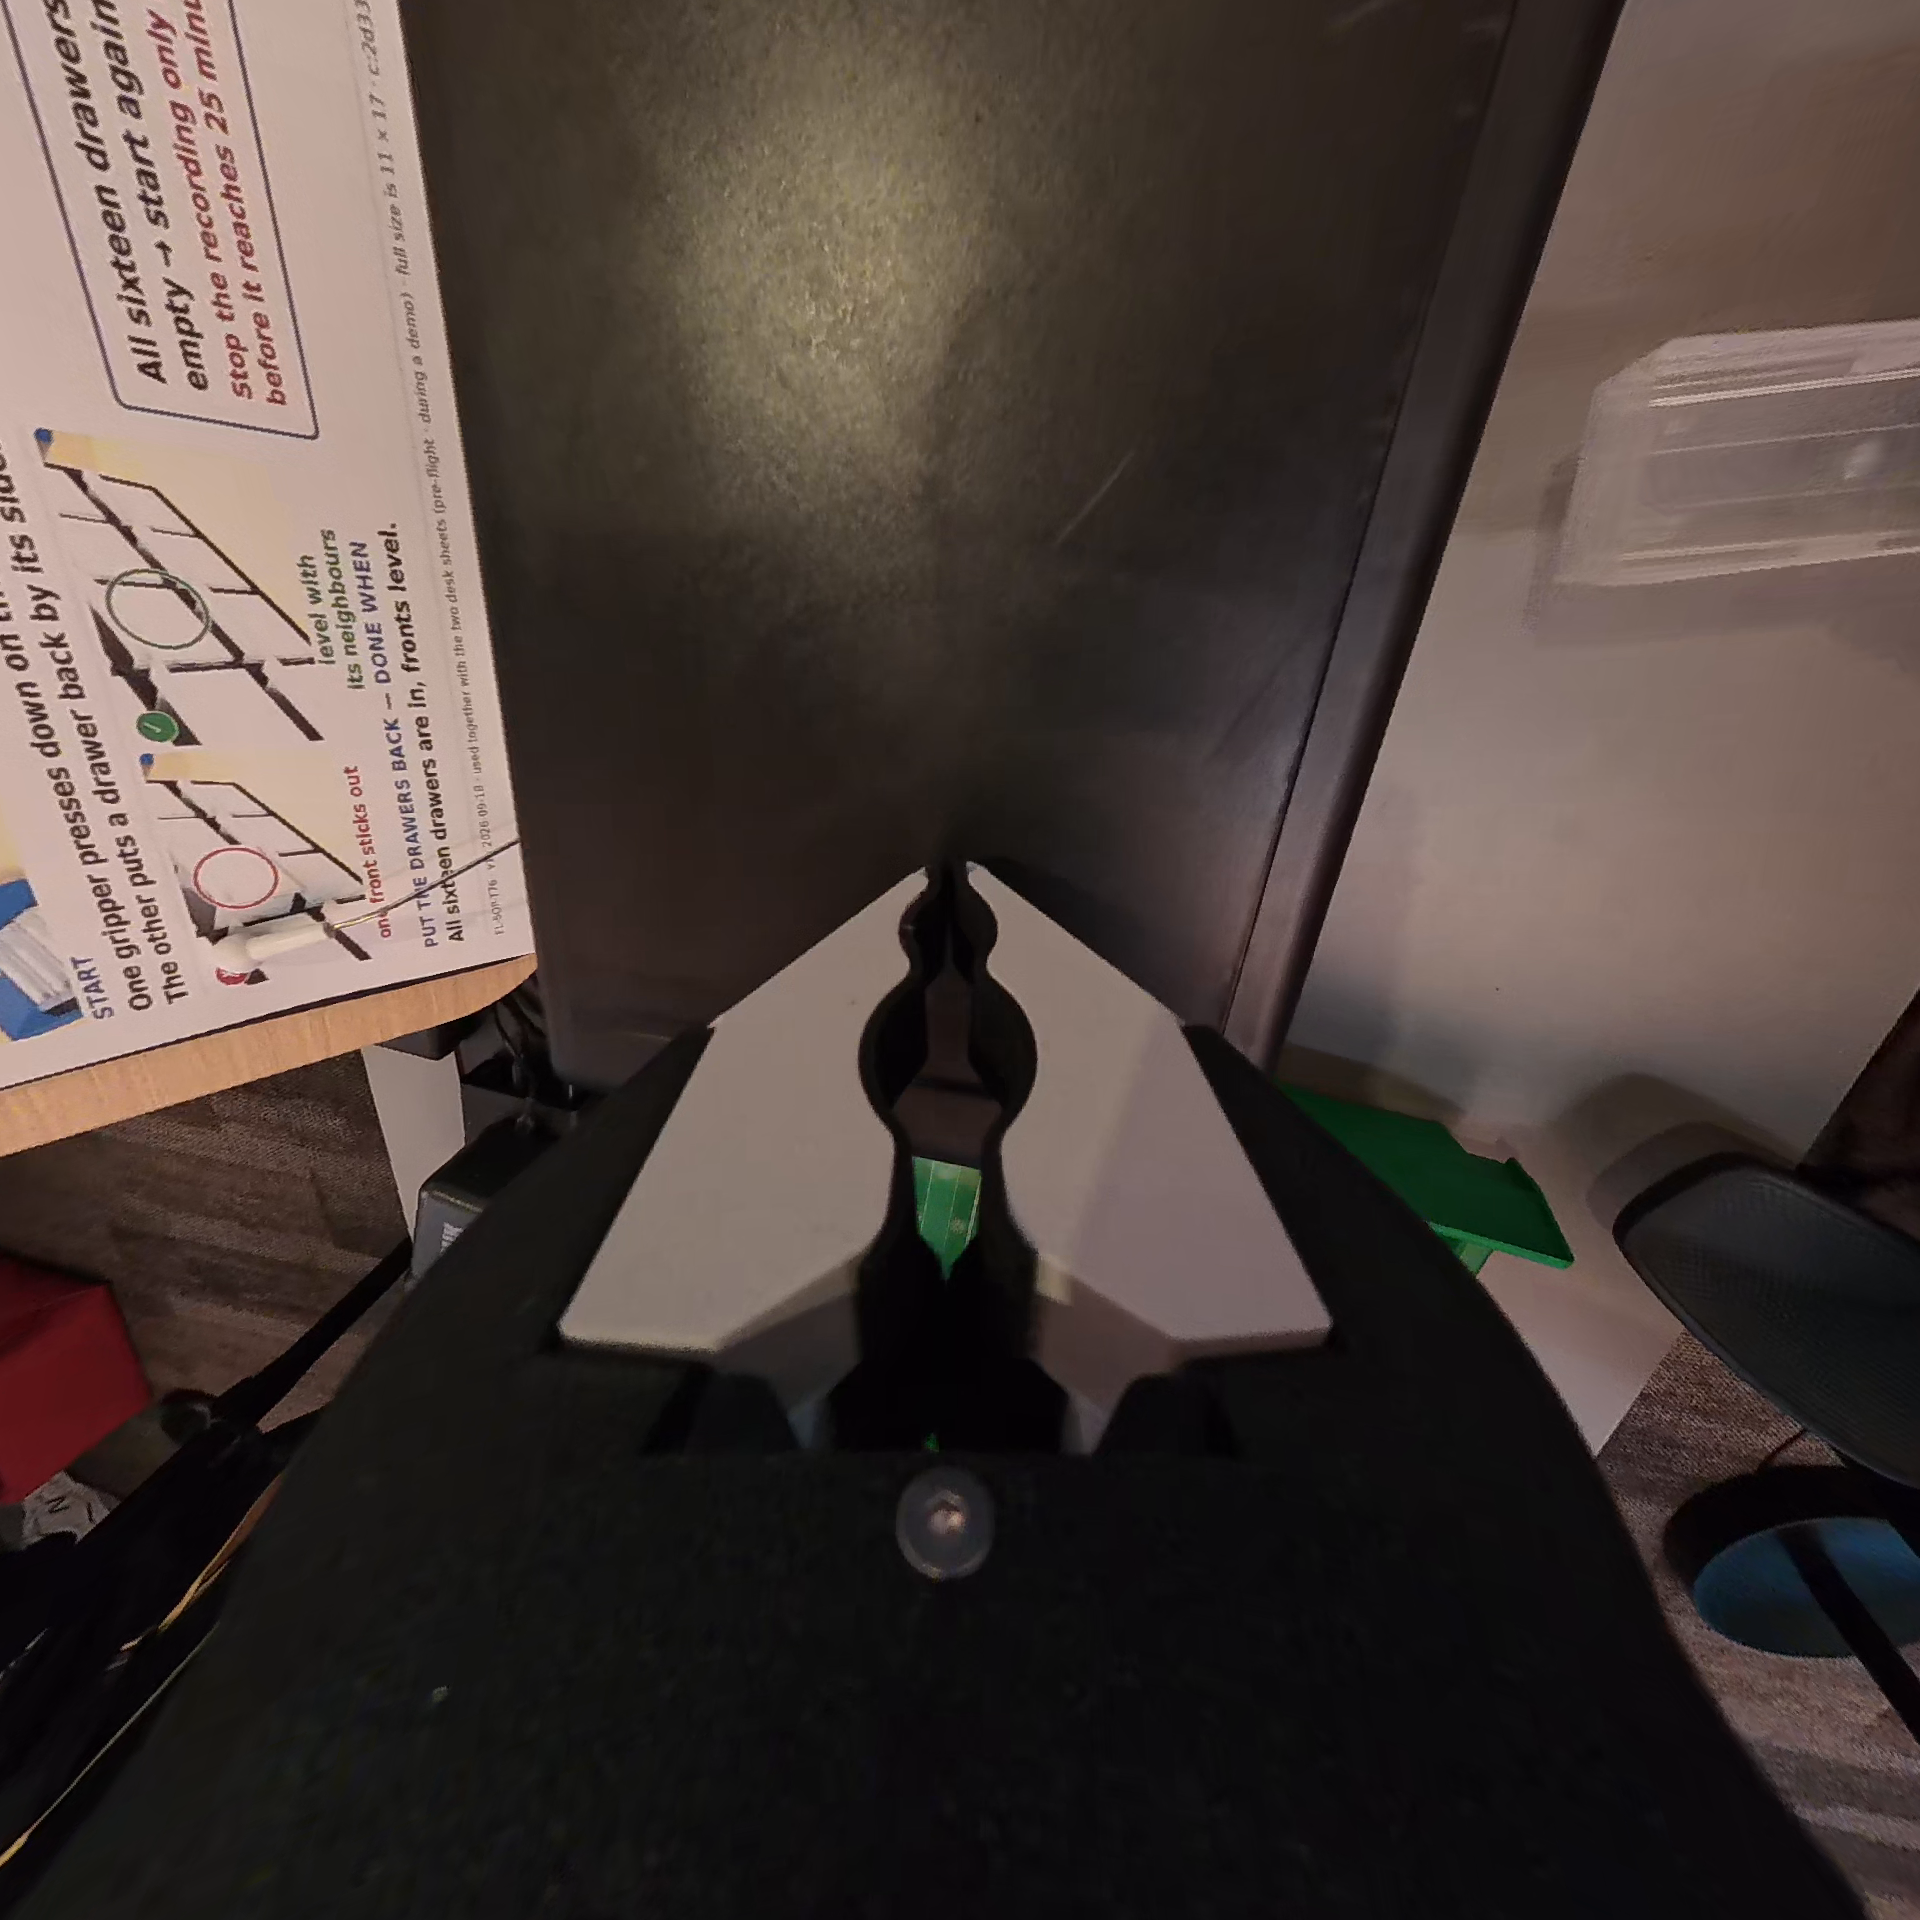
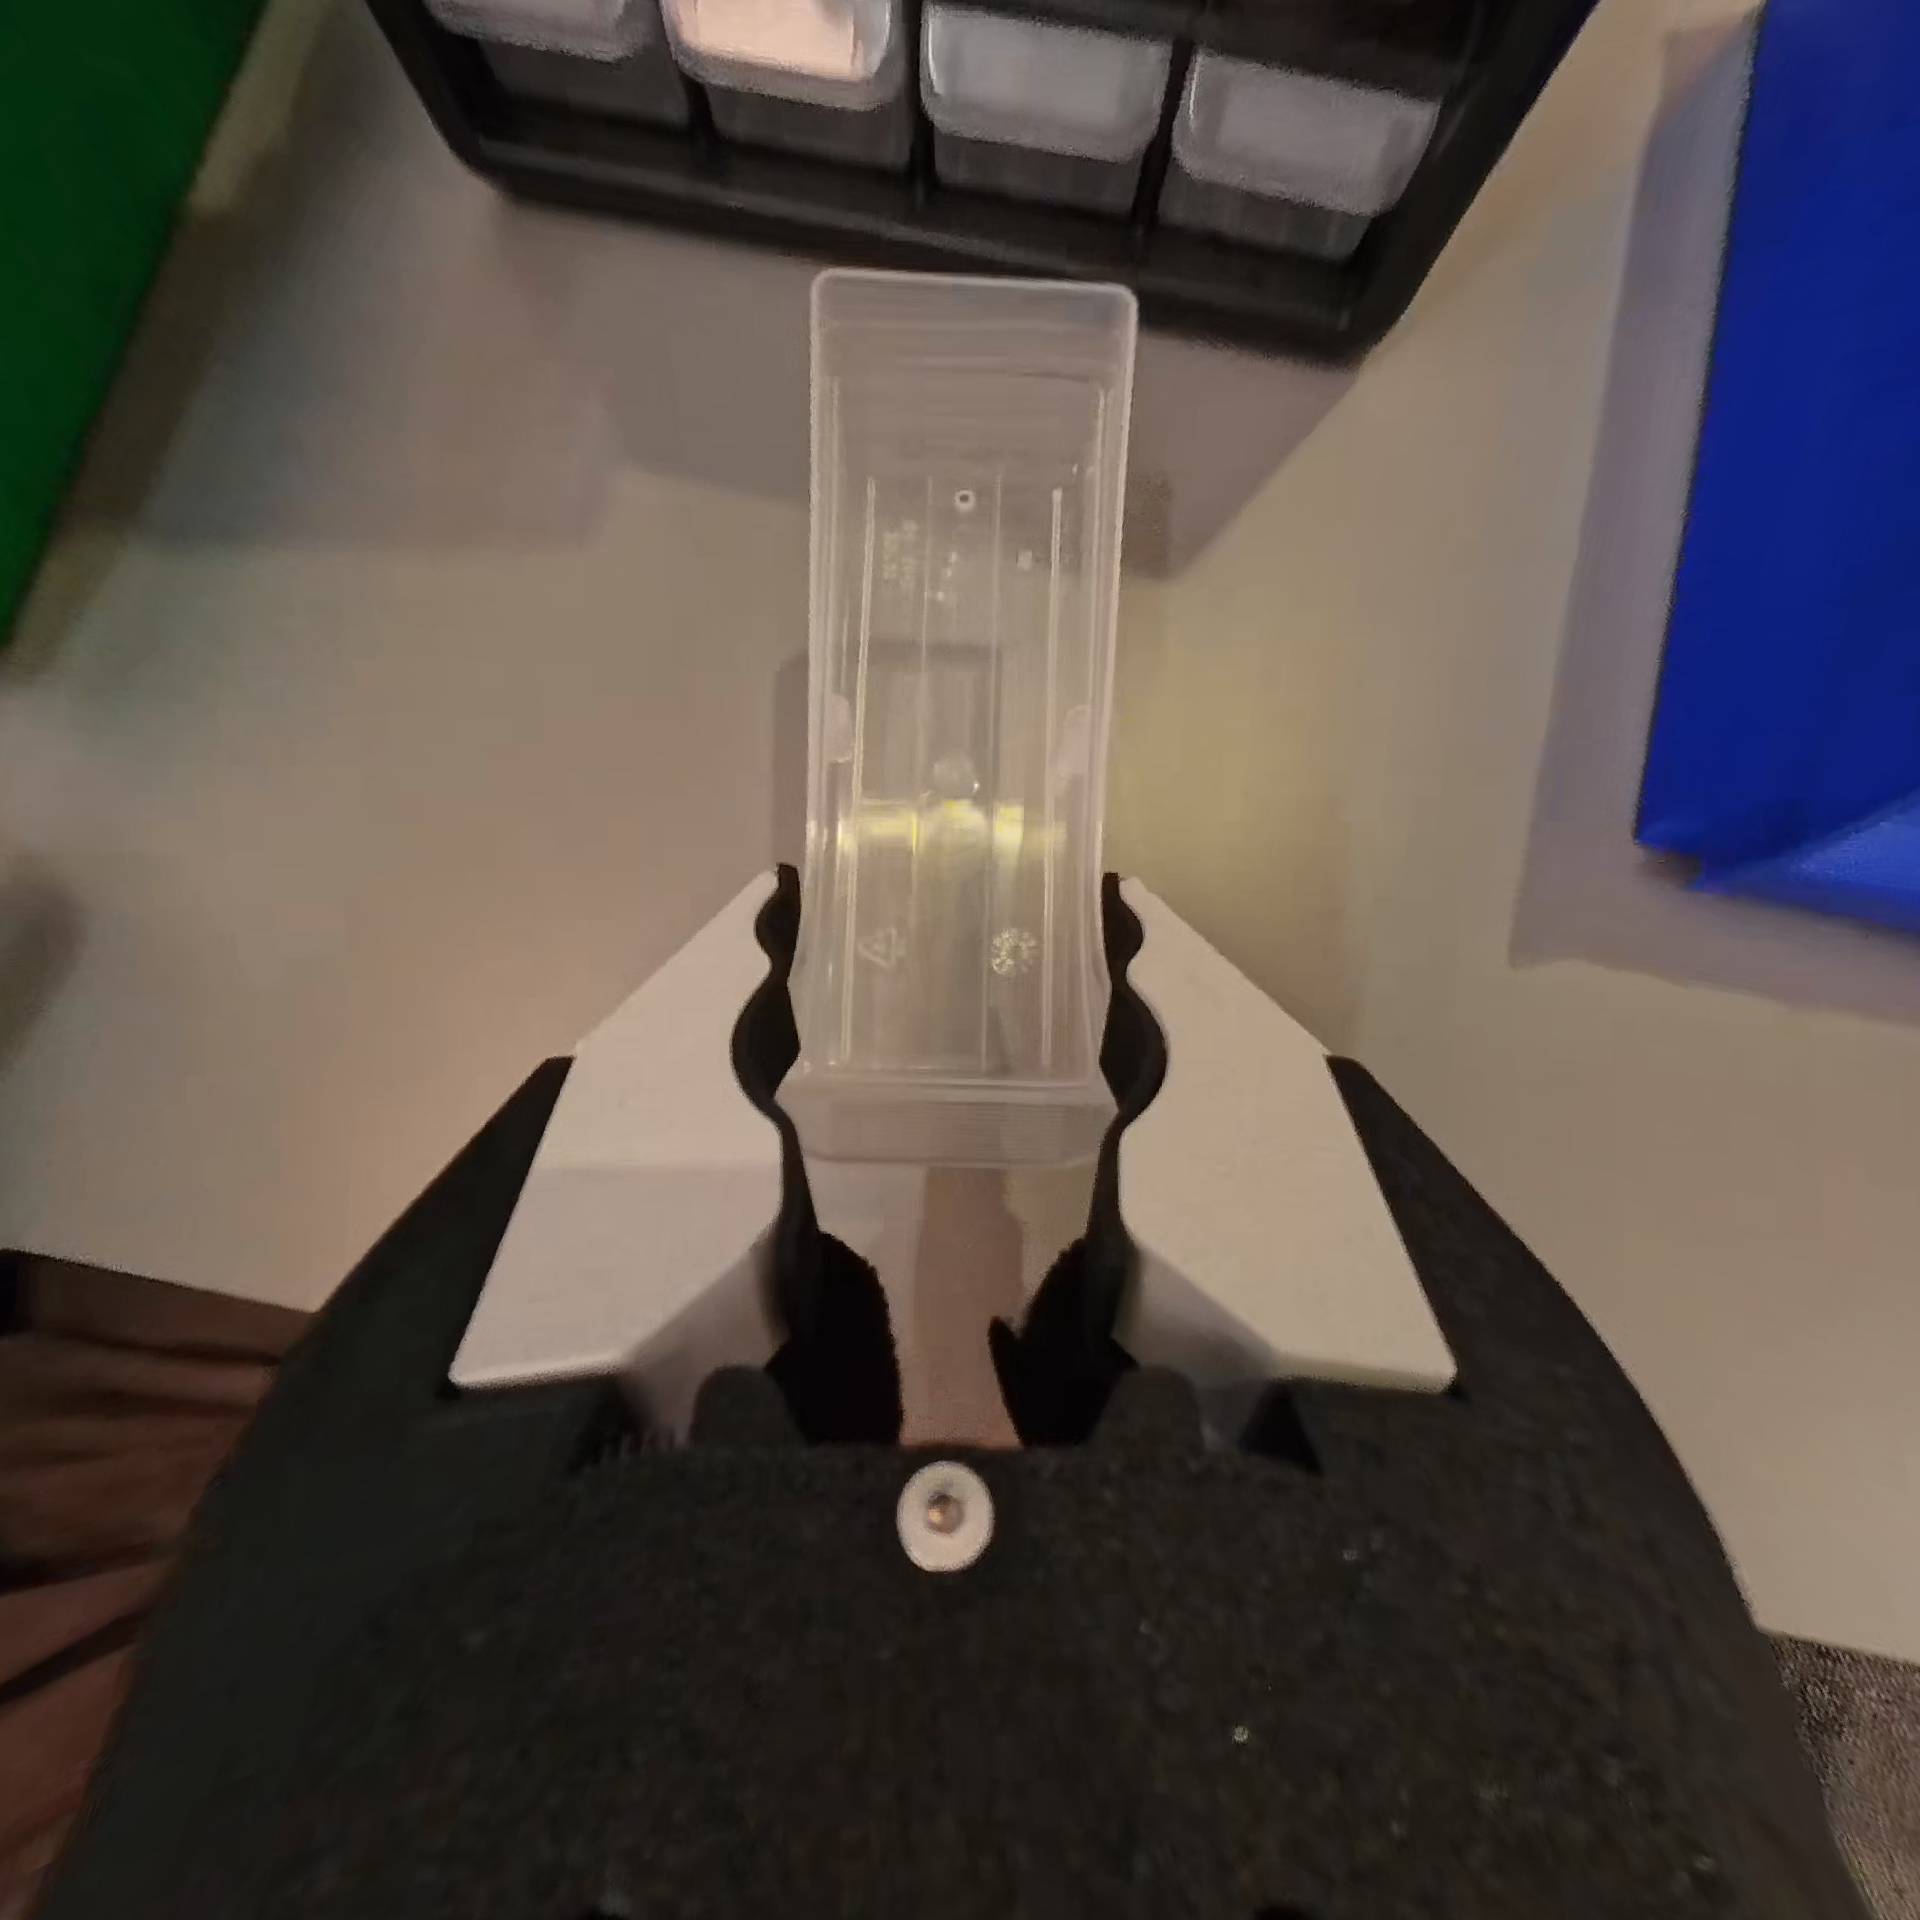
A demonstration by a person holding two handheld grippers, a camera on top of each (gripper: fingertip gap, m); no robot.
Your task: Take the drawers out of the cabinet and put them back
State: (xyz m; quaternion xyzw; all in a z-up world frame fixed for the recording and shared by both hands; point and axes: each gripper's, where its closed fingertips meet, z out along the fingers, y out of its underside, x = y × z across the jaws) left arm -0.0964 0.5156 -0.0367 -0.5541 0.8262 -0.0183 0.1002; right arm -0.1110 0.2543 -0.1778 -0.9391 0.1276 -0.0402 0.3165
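In the right wrist view my right gripper (image 2: 948,904) is shut on a clear plastic drawer (image 2: 961,665), held by its two sides above the pale table (image 2: 416,727). The drawer's far end points at the black cabinet (image 2: 935,197), whose bottom row holds several clear drawers (image 2: 1039,94). In the left wrist view my left gripper (image 1: 945,878) is shut with nothing between its fingers, and its tips rest against the cabinet's flat black surface (image 1: 935,416).
A printed instruction sheet (image 1: 229,520) lies on a wooden desk at the left. A green tray (image 1: 1455,1184) and another clear drawer (image 1: 1756,457) sit on the white table at right. A blue bin (image 2: 1808,468) stands right of the cabinet, a green object (image 2: 94,260) left. A chair (image 1: 1787,1288) is at the right edge.
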